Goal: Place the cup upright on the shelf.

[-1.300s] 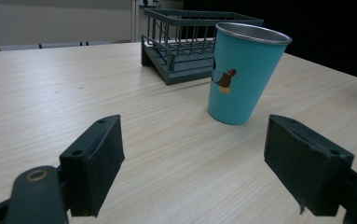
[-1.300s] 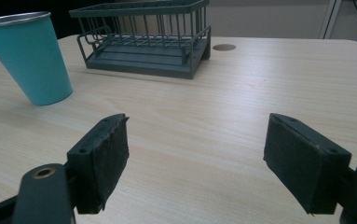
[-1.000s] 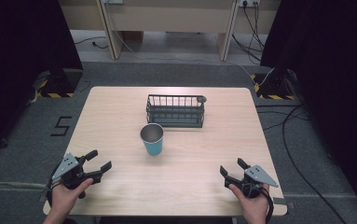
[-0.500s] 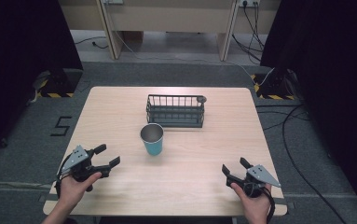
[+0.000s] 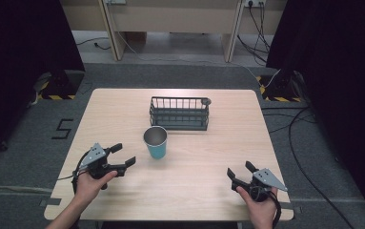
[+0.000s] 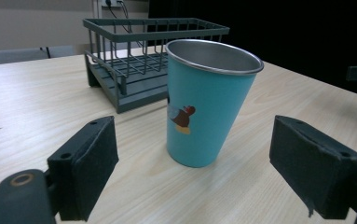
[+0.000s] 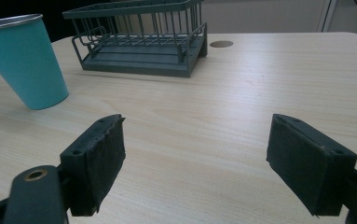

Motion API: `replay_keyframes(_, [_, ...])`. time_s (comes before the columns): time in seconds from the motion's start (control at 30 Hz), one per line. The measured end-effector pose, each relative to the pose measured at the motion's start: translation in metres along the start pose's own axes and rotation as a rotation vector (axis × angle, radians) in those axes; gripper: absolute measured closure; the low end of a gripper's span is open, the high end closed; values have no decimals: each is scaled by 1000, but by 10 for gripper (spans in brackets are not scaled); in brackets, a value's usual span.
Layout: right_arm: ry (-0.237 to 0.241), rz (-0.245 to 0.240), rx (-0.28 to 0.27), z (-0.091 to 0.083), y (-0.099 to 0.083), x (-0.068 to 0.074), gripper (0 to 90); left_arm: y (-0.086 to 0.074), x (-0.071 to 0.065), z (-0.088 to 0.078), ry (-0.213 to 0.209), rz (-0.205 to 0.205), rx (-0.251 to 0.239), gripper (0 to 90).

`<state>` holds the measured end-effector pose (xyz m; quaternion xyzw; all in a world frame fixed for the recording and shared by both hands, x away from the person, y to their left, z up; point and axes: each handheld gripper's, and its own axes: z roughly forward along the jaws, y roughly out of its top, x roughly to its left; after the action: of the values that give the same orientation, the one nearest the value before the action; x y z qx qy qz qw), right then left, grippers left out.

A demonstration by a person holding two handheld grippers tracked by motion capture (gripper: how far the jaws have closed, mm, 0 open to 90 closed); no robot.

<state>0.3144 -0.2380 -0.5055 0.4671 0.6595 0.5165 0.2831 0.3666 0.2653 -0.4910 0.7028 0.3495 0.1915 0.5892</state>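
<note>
Left gripper (image 5: 121, 155) moved in toward cup (image 5: 156, 142), now near it, jaws apart, nothing held. Right gripper (image 5: 238, 172) unchanged near table (image 5: 208, 200) edge, jaws apart.

On the table (image 5: 218, 157) before you, the cup (image 5: 156, 142) stood just in front of the rack (image 5: 179, 113). Your left gripper (image 5: 122, 155) was near the cup's left; your right gripper (image 5: 239, 173) sat well apart, front right.

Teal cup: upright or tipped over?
Upright. The teal cup stands on its narrow base on the table, its steel rim up.
</note>
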Motion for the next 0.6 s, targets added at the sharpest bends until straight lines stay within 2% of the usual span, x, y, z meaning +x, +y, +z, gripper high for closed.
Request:
replay_keyframes(0.3, [3, 4, 9, 2, -1, 0, 198, -1, -5, 22, -32, 16, 21, 144])
replay_keyframes(0.6, [4, 9, 11, 3, -2, -1, 198, -3, -8, 48, -39, 33, 44, 144])
